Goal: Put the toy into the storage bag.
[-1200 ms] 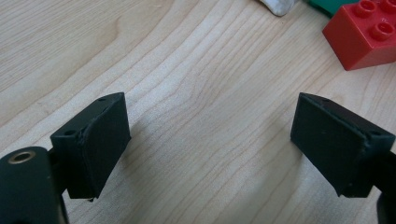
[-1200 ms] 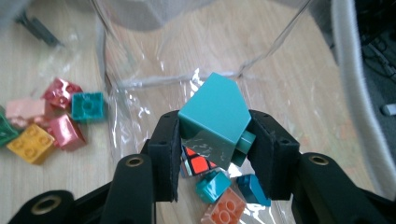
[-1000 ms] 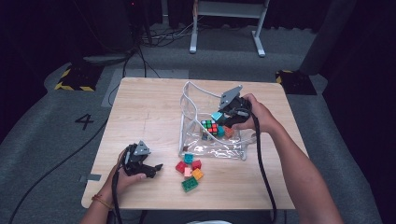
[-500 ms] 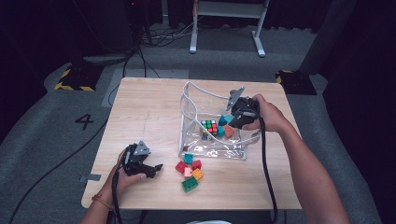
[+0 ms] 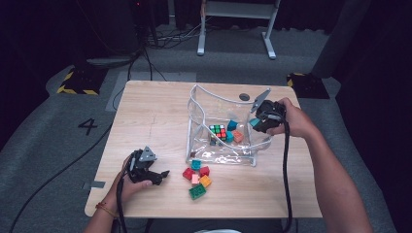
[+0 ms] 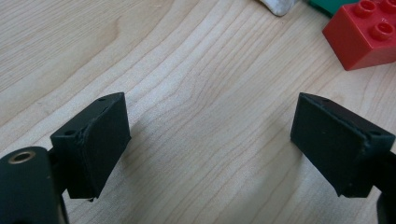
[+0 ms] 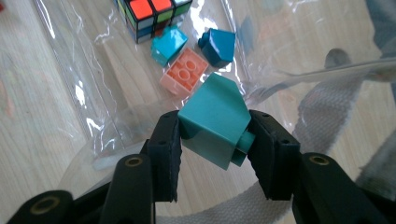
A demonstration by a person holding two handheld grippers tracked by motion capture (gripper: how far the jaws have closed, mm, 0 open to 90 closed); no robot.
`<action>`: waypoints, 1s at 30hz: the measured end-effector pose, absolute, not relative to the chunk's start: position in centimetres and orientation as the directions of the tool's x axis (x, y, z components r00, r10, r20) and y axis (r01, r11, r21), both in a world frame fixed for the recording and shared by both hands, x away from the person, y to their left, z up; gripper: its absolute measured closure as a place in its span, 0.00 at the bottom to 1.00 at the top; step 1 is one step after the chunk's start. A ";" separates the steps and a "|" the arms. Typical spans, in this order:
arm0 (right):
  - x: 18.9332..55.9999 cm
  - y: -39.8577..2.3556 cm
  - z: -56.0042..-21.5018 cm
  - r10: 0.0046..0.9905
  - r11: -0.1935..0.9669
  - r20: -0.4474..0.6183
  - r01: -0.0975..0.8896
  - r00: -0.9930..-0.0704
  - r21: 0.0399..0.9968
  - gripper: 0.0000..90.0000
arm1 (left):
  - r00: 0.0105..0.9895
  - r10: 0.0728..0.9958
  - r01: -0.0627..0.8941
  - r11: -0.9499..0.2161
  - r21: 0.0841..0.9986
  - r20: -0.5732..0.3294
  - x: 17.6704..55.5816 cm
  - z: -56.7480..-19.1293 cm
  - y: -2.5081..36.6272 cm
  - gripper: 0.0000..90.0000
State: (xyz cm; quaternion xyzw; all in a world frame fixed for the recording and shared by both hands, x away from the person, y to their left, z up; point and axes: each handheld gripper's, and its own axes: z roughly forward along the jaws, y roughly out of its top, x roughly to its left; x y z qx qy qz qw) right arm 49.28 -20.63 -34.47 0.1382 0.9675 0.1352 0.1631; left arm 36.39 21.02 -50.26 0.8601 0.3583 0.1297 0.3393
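Right gripper (image 7: 214, 142), low in its own view, clamps a teal brick (image 7: 214, 126) over the clear bag's (image 5: 204, 150) rim. Released here, the brick might hit the rim and tumble outside. Left gripper (image 6: 210, 140) rests open, empty.

a light wooden table (image 5: 145, 116) stands on grey carpet (image 5: 43, 145); a white number four (image 5: 89, 126) is marked on the floor to its left; yellow-and-black hazard tape (image 5: 77, 82) edges a dark base beyond it, and another such patch (image 5: 297, 80) lies on the far right; a white metal frame (image 5: 235, 19) stands behind, with what seem to be cables (image 5: 165, 36) beside it.
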 end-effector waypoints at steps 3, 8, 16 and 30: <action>49.2 -21.1 -34.3 0.323 0.911 -0.270 0.221 -0.907 0.348 0.61 | 0.711 0.703 0.528 -0.514 0.676 -0.021 36.4 -50.3 21.0 0.13; 49.0 -21.9 -34.1 0.341 0.886 -0.243 0.224 -0.908 0.406 0.57 | 0.710 0.704 0.526 -0.515 0.677 -0.017 36.4 -50.3 21.0 0.13; 47.8 -23.6 -33.1 0.372 0.816 -0.236 0.196 -0.898 0.543 0.53 | 0.710 0.704 0.529 -0.513 0.676 -0.022 36.4 -50.3 21.0 0.13; 42.4 -27.9 -30.8 0.545 0.585 -0.251 0.149 -0.800 0.797 0.34 | 0.710 0.704 0.527 -0.513 0.677 -0.019 36.4 -50.3 21.0 0.13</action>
